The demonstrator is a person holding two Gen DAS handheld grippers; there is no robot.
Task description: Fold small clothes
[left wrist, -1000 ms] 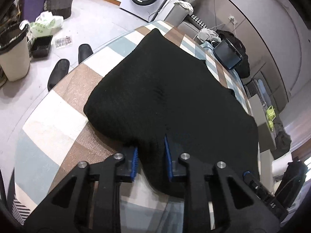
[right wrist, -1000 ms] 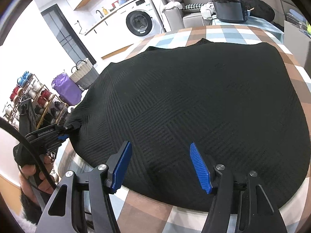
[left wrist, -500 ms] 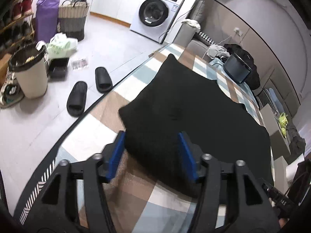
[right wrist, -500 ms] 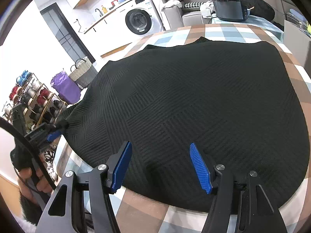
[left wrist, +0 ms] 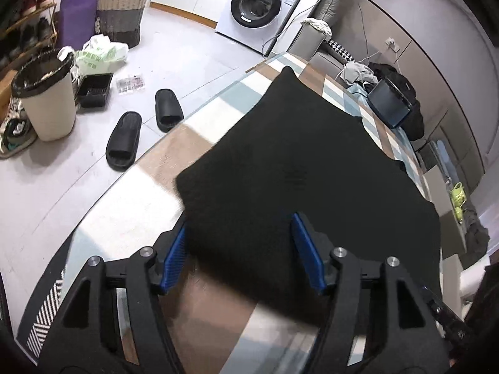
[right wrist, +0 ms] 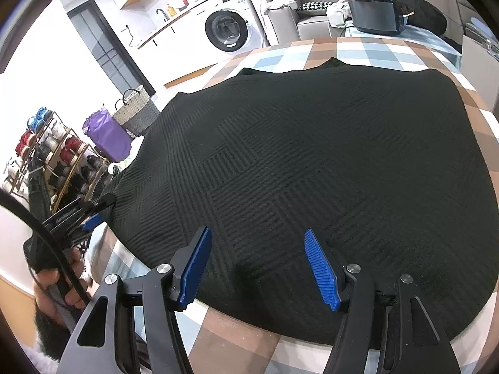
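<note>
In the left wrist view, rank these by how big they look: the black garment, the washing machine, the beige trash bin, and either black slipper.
1. black garment, largest by far, though nearest the camera.
2. washing machine.
3. beige trash bin, looks close to the washer; that order is unsure.
4. black slipper, smallest.

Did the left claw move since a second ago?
Yes. The left claw let go of the black cloth and backed toward its near corner; its jaws have just opened, and the slippers show more now.
</note>
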